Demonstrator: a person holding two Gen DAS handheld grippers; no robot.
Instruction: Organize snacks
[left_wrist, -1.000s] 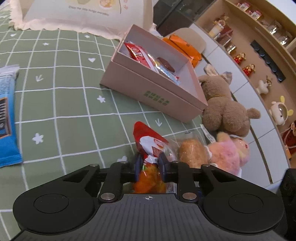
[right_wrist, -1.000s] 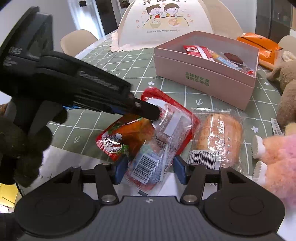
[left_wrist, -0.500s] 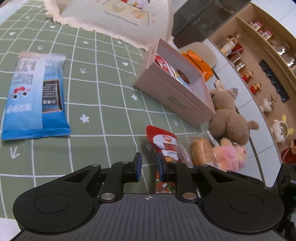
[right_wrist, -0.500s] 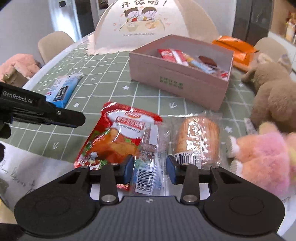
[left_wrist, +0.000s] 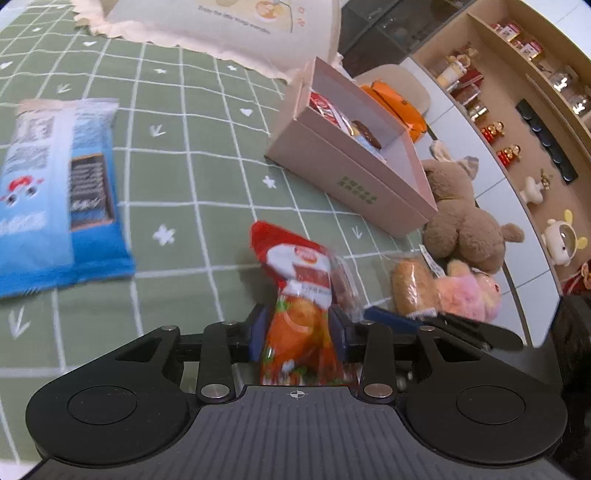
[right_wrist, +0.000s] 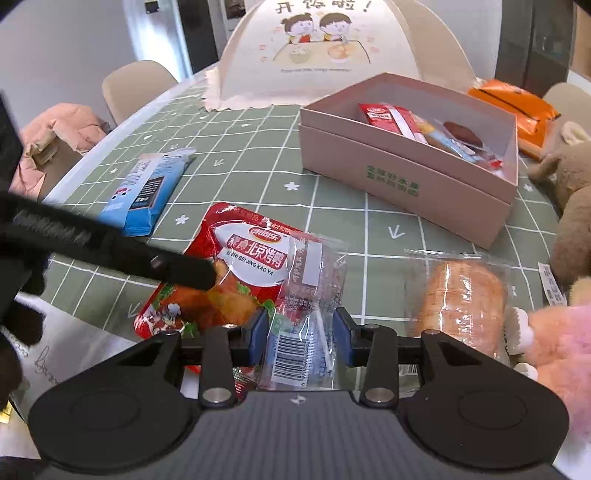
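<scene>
1. The left gripper (left_wrist: 298, 330) is spread, its jaws having just been opening. The red foil snack packet printed with roast meat (left_wrist: 303, 273) lies on the table between the pads, which do not visibly press it.
2. The right gripper (right_wrist: 299, 328) pinches the clear plastic snack packet with a barcode (right_wrist: 310, 295). Its jaws have just closed in and eased slightly. This packet overlaps the red one's right edge.
3. Just right of them lies a bread roll in clear wrap (right_wrist: 461, 295), touching a pink plush toy (right_wrist: 554, 332). A brown plush bear (left_wrist: 461, 218) sits beside the open pink cardboard box (right_wrist: 406, 177).
4. Between the grippers and the box there is only green checked tablecloth (right_wrist: 258, 155). A cream dome food cover (right_wrist: 332, 48) stands beyond it.
5. Count: four loose snacks near the grippers, including a blue packet (right_wrist: 147, 188) off to the left. There is one box, two plush toys and one orange packet (right_wrist: 517, 103) behind the box.
6. The box holds a red wrapper, a dark round piece and more overlapping wrappers, too crowded to count. The lower ends of both packets between the jaws are hidden under the gripper bodies. The blue packet is blurred in the left view.
</scene>
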